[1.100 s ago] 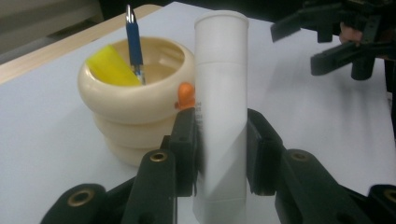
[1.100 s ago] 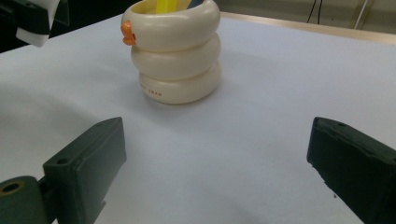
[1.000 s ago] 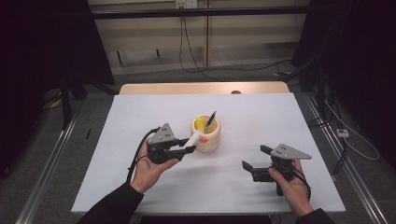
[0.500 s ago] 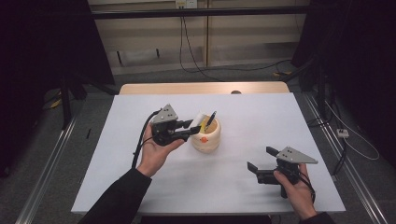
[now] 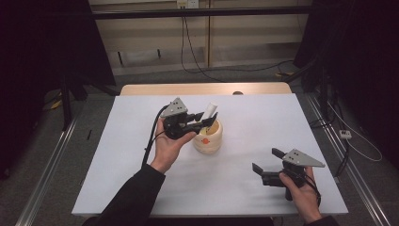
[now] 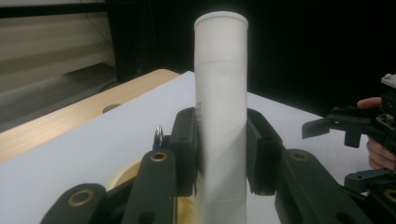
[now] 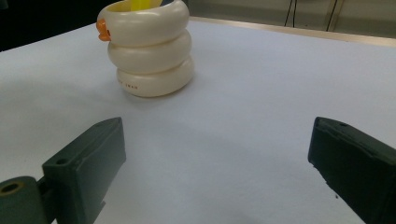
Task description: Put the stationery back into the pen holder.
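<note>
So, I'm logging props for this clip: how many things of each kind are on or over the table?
White tubes: 1, a white tube held in the left tool
Duck-faced pen holders: 1
Hand-held tools: 2, the other being the right tool
Total: 4

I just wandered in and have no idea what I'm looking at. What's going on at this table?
A person is working at a white table with a hand-held gripper in each hand. The left gripper is shut on a white tube, holding it upright just above a cream cup with an orange beak on its side. The right gripper is open and holds nothing, off to the side of the cup.
</note>
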`<action>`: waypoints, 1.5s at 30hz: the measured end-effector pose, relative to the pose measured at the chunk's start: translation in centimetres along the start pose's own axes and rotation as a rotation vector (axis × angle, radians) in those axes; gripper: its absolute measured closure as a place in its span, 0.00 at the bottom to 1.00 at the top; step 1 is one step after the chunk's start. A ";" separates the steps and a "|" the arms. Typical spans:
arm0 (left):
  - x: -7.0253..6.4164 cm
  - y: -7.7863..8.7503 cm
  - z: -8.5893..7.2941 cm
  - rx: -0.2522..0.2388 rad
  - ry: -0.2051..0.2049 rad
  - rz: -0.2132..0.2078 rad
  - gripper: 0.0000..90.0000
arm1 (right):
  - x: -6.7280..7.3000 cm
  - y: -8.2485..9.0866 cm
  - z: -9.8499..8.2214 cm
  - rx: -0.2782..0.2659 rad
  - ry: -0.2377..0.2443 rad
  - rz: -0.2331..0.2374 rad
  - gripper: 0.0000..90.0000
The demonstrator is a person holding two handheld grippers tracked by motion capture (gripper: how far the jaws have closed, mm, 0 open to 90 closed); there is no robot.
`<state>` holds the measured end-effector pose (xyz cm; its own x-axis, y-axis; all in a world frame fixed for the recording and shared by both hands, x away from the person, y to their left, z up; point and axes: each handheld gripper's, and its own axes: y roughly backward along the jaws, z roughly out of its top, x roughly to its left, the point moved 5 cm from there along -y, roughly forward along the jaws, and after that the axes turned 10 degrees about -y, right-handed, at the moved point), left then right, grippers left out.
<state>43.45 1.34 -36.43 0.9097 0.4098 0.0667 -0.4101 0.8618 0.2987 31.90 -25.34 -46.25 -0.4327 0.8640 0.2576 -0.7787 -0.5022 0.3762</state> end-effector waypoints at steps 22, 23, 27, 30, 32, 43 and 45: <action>0.9 -3.6 -2.2 0.052 -0.005 -0.002 0.76 | 0.2 -0.3 -0.3 0.023 0.003 0.022 0.05; 0.9 -3.7 -2.4 0.058 -0.006 0.000 0.76 | 0.2 -0.3 -0.3 0.023 0.003 0.023 0.05; 0.9 -4.1 -3.1 0.074 -0.012 -0.001 0.78 | 0.2 -0.4 -0.3 0.023 0.005 0.025 0.05; 0.9 -4.3 -3.6 0.089 -0.016 0.002 0.78 | 0.3 -0.4 -0.4 0.028 0.006 0.027 0.05; 0.9 -4.4 -3.8 0.094 -0.018 0.000 0.78 | 0.3 -0.4 -0.4 0.029 0.004 0.031 0.05; 1.0 -4.8 -4.9 0.123 -0.003 0.001 0.78 | 0.5 -0.5 -0.4 0.035 0.007 0.040 0.05; 1.2 -4.8 -5.1 0.127 0.002 0.006 0.77 | 0.6 -0.5 -0.4 0.035 0.007 0.042 0.05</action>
<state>46.15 -0.81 -42.61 0.9069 0.4158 0.0672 -0.4042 0.8142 0.4169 31.89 -24.58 -46.67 -0.4678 0.8423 0.2679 -0.7436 -0.5389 0.3959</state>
